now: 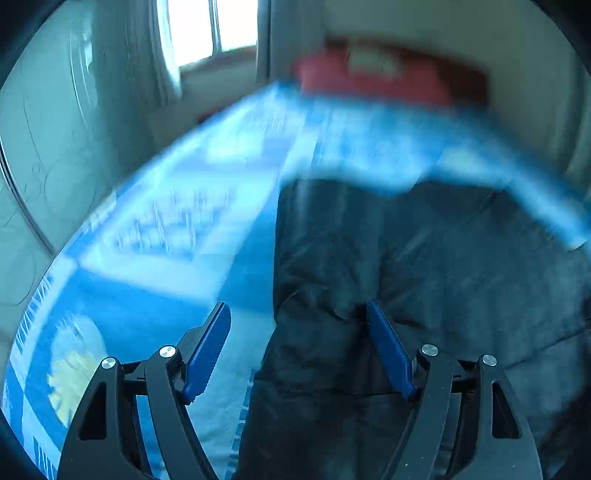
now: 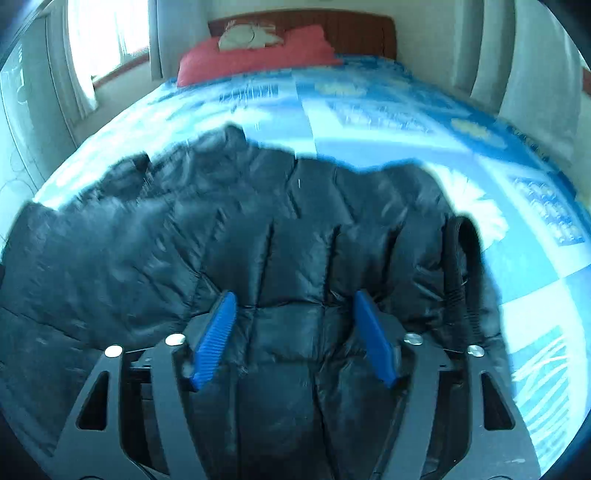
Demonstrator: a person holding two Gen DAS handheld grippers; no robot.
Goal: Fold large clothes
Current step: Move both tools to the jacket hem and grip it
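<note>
A large black quilted puffer jacket (image 2: pixel 277 236) lies spread on the blue patterned bedspread (image 2: pixel 369 118). My right gripper (image 2: pixel 293 301) is open, its blue pads over the jacket's middle, holding nothing. In the left wrist view, which is blurred, the jacket (image 1: pixel 424 258) fills the right half. My left gripper (image 1: pixel 297 308) is open above the jacket's left edge; its left pad is over the bedspread (image 1: pixel 166 229) and its right pad over the dark fabric. A ribbed black cuff or hem (image 2: pixel 461 266) shows at the jacket's right side.
A red pillow (image 2: pixel 255 59) with a pale cushion (image 2: pixel 247 37) lies at the wooden headboard (image 2: pixel 351 29). A window with curtains (image 2: pixel 96 40) is at the left. A pale wall (image 1: pixel 55 129) runs along the bed's left side.
</note>
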